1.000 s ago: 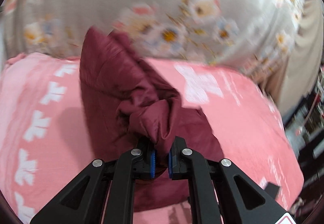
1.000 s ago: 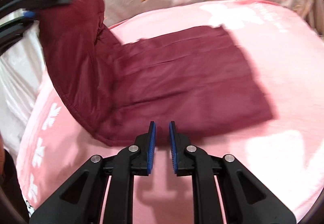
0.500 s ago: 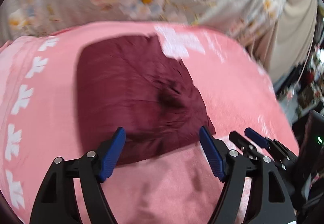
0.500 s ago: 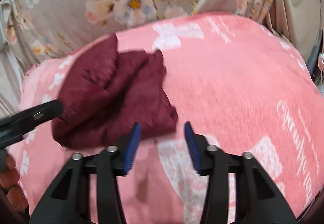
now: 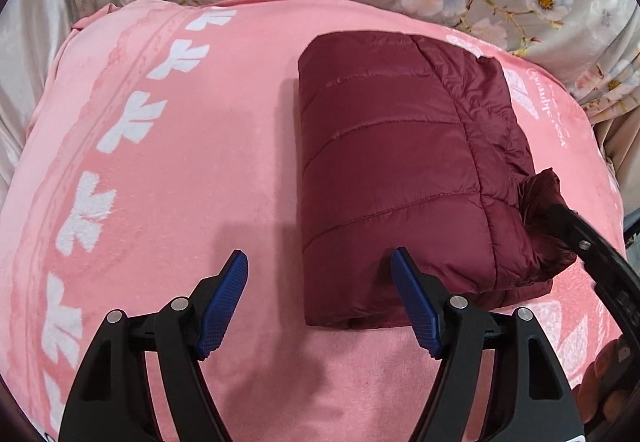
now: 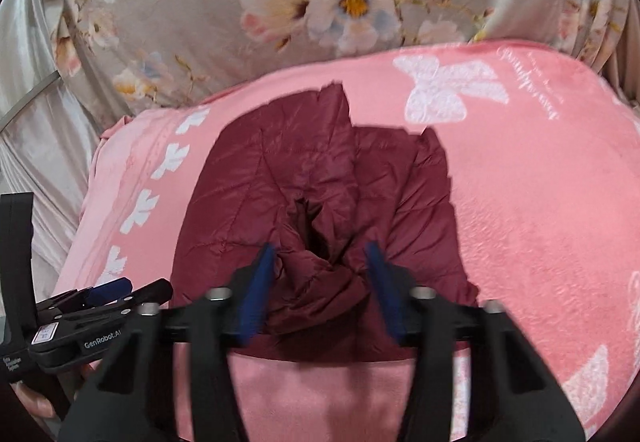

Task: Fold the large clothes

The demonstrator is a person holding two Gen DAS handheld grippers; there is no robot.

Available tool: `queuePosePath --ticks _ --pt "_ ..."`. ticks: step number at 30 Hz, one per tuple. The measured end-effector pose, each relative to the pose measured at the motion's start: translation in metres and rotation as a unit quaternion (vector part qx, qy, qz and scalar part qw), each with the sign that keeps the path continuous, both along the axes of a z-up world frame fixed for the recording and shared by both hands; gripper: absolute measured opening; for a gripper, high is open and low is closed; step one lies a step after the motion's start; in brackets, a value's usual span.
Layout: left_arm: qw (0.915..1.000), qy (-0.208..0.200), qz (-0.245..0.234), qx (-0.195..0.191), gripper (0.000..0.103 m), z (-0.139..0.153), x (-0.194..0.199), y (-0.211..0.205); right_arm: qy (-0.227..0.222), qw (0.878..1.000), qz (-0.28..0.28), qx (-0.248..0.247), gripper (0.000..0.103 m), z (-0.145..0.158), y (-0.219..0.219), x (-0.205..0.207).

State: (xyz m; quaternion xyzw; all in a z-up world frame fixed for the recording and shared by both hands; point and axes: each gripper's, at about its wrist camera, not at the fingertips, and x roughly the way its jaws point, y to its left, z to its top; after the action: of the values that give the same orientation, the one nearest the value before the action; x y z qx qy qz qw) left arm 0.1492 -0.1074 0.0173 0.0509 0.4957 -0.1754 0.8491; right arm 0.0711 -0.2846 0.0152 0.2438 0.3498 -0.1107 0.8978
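Note:
A maroon quilted jacket (image 5: 400,162) lies folded in a thick block on the pink blanket (image 5: 160,182). My left gripper (image 5: 320,270) hovers over the jacket's near left corner. Its jaws stand wide, are closing slightly, and the blue pads (image 5: 412,302) do not press the cloth. In the right wrist view, a bunched fold of the jacket (image 6: 320,282) sits between the closing jaws of my right gripper (image 6: 320,274), pinched by the pads. In the left wrist view, the right gripper (image 5: 556,214) holds a raised lump at the jacket's near right corner. The left gripper (image 6: 132,290) appears at the lower left.
A grey flowered sheet (image 6: 320,2) rises behind the blanket. Pale satin cloth (image 6: 36,146) hangs on the left. The blanket with white butterfly prints (image 6: 448,90) spreads wide to the jacket's right. Fingers of a hand (image 5: 608,394) show at the lower right.
My left gripper let go of the jacket, opened wide and sank toward the blanket. The jacket dropped into a folded block. My right gripper opened, moved onto the jacket's edge and closed on a fold.

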Motion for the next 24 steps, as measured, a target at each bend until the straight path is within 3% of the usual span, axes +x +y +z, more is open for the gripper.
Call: queuePosePath --ticks 4,13,24 --pt "1.0000 -0.002 -0.008 0.003 0.070 -0.002 -0.001 -0.010 -0.005 1.000 -0.020 0.003 0.005 0.000 -0.012 -0.018" --pt "0.9995 0.013 -0.026 0.012 0.070 -0.015 -0.002 -0.033 0.033 0.996 -0.074 -0.032 0.004 -0.020 -0.032 -0.054" --pt "0.9980 0.024 -0.045 0.037 0.071 -0.044 -0.004 -0.054 0.085 0.991 -0.099 -0.008 0.004 -0.076 -0.052 -0.058"
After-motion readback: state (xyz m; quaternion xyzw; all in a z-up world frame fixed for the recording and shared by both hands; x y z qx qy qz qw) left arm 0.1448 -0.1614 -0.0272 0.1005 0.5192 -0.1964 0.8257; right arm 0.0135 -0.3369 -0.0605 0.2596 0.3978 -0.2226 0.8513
